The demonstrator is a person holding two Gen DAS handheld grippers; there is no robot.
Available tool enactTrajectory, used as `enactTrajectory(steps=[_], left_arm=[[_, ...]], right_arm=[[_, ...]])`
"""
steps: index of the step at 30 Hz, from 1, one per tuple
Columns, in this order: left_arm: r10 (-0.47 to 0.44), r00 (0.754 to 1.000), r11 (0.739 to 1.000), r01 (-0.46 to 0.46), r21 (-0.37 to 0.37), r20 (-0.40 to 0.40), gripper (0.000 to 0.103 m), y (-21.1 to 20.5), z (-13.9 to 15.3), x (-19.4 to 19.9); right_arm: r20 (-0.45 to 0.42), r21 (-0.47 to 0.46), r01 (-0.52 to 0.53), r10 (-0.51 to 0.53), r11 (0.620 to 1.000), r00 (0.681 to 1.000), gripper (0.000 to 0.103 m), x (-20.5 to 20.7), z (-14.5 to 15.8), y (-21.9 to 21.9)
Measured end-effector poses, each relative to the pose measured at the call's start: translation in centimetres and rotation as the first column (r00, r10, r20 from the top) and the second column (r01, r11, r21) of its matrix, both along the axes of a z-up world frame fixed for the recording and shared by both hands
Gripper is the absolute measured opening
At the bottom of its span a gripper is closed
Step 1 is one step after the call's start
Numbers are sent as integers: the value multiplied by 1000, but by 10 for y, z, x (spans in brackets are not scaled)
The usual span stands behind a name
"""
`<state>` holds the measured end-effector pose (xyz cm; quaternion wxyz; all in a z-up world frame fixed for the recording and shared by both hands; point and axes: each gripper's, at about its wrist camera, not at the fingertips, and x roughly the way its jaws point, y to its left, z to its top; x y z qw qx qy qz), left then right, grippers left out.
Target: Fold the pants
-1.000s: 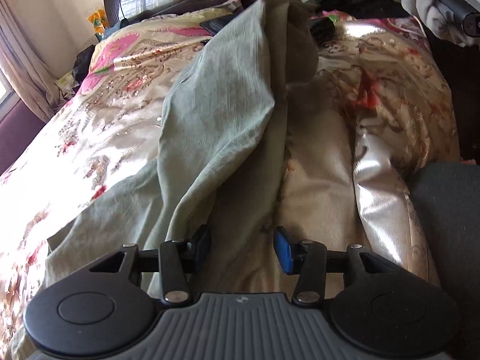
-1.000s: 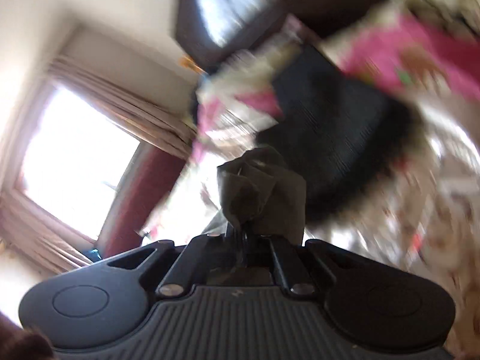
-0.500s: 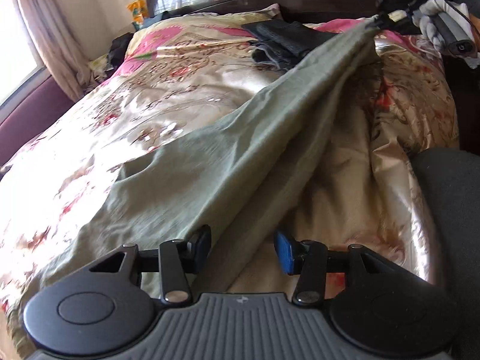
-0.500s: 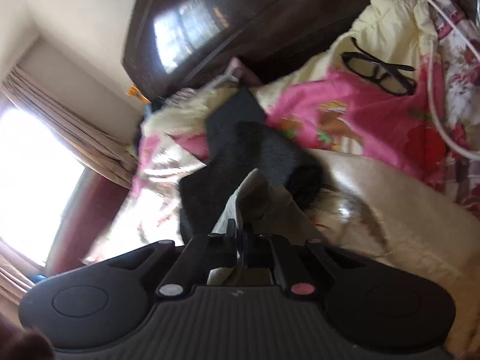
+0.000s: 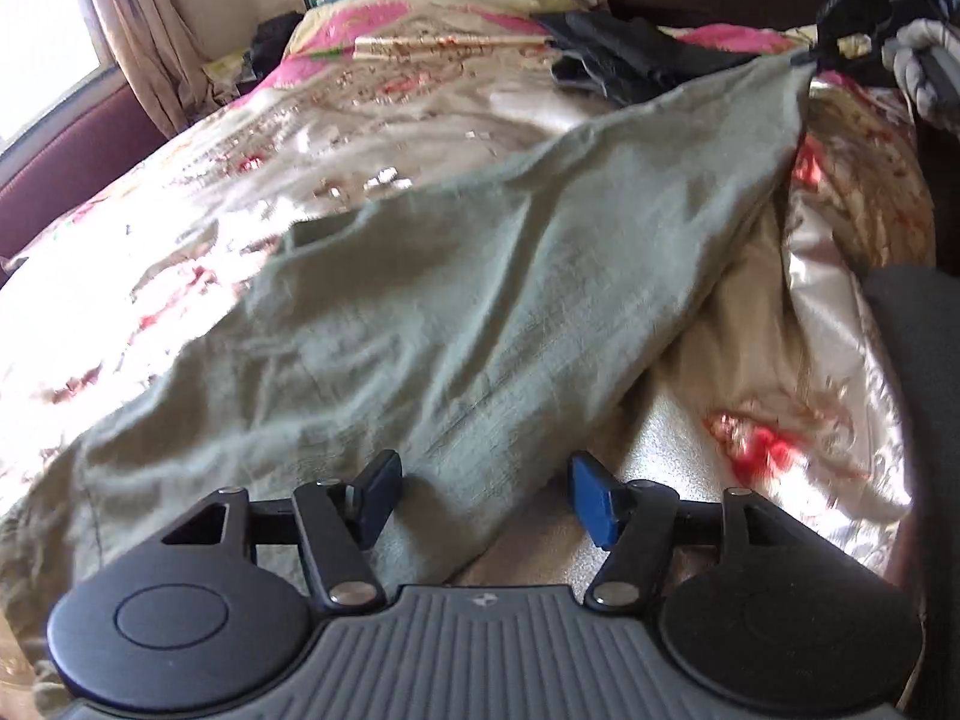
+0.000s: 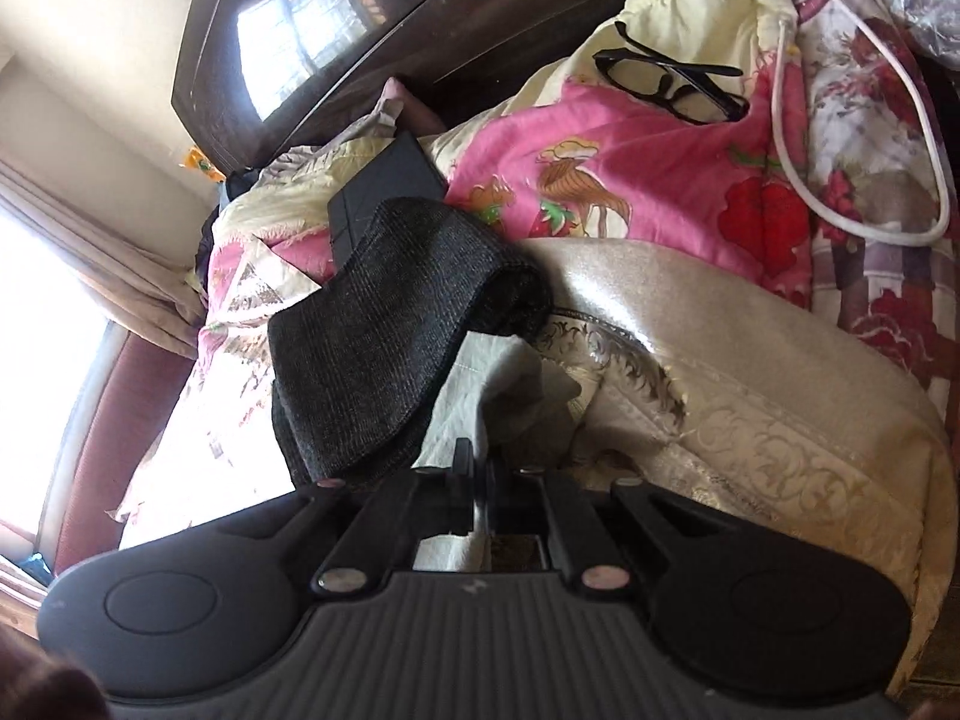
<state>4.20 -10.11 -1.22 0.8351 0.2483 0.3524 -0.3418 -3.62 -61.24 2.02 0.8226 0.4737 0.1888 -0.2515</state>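
Pants (image 5: pixel 456 300), sage-green and thin, spread lengthwise along the bed (image 5: pixel 270 138) over a glossy floral bedspread (image 5: pixel 840 348). Right gripper (image 6: pixel 477 474), jaws pinched tight on a corner of the fabric, holds the far end taut near the headboard (image 6: pixel 336 18), beside a dark knitted garment (image 6: pixel 384 324) and a pair of glasses (image 6: pixel 672 84). Left gripper (image 5: pixel 483 495) stands wide, its jaws having just been opening, with the near edge of the cloth lying between the pads (image 5: pixel 591 501) but not pressed by them. The step in hand appears to be laying the garment flat before the first fold. To do it well, the left gripper should probably seize the near hem squarely at its edge, then draw against the right so creases run out, keeping both ends low over the bedspread and clear of the dark garment.
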Motion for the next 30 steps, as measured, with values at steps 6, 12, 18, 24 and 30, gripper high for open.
enactTrajectory(steps=[6, 12, 18, 24, 30], left_arm=[[2, 1000, 1000, -2, -22, -10, 75, 0, 4, 2], [28, 1000, 998, -28, -55, -2, 75, 6, 3, 1], [127, 992, 985, -122, -125, 26, 75, 47, 12, -12], [255, 967, 953, -251, -170, 2, 77, 102, 12, -27], [346, 937, 907, -345, -240, -41, 78, 145, 9, -29]], right_arm=[[30, -62, -47, 49, 997, 998, 5, 11, 28, 13], [72, -302, -390, 428, 870, 901, 5, 74, 104, 124], [-100, -428, -743, 791, 514, 604, 5, 148, 105, 312], [-343, -387, -911, 896, 139, 282, 5, 168, 27, 485], [-412, -292, -950, 883, 107, 226, 5, 158, -15, 534]])
